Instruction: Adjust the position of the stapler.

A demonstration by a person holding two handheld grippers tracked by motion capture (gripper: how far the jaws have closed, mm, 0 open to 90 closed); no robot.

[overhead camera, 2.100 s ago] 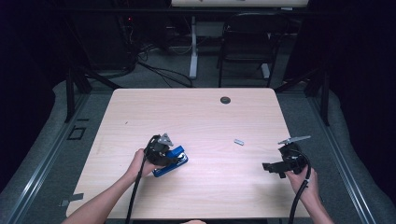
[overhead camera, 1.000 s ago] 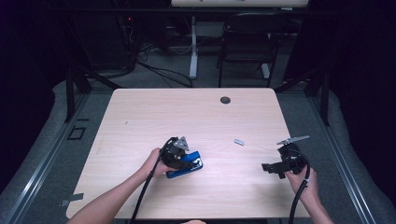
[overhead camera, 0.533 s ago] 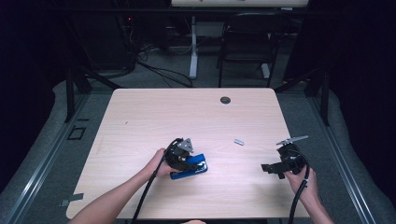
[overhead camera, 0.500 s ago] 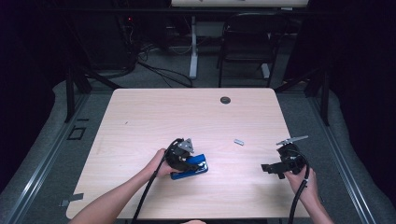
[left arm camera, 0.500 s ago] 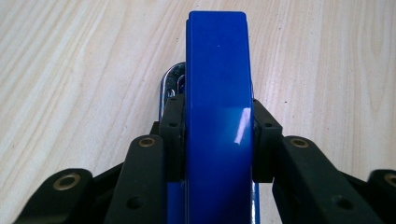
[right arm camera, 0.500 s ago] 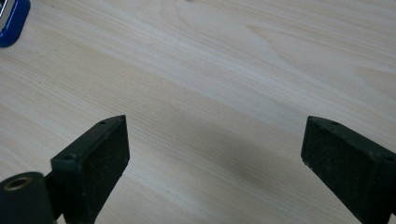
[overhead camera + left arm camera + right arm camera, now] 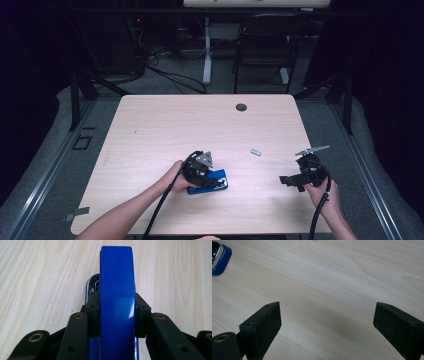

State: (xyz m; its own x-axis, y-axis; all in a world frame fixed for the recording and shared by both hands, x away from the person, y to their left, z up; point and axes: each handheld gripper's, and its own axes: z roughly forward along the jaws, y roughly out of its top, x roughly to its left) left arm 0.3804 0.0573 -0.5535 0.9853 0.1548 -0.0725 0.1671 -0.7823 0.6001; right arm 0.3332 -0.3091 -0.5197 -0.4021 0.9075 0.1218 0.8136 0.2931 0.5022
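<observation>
Since sideways pinching keeps it steady, my left gripper (image 7: pixel 113 312) jaws are clenched on the blue stapler (image 7: pixel 116 290), right gripper (image 7: pixel 325 322) jaws released at 3 o'clock on the worktop (image 7: pixel 165 125).

The left gripper (image 7: pixel 210 176) is being held low over the pale wooden table (image 7: pixel 150 125) by the left hand (image 7: pixel 176 176), its forearm being brought in from the bottom edge at a slant up and to the right, and its two black jaws are being pressed by their pads (image 7: pixel 92 312) against both sides of the glossy blue stapler (image 7: pixel 116 297). The right gripper (image 7: pixel 286 180) is being held near the table's right edge by the right hand (image 7: pixel 322 192), pointed leftwards. Its jaws are being kept wide apart with nothing between them (image 7: pixel 327 322).
</observation>
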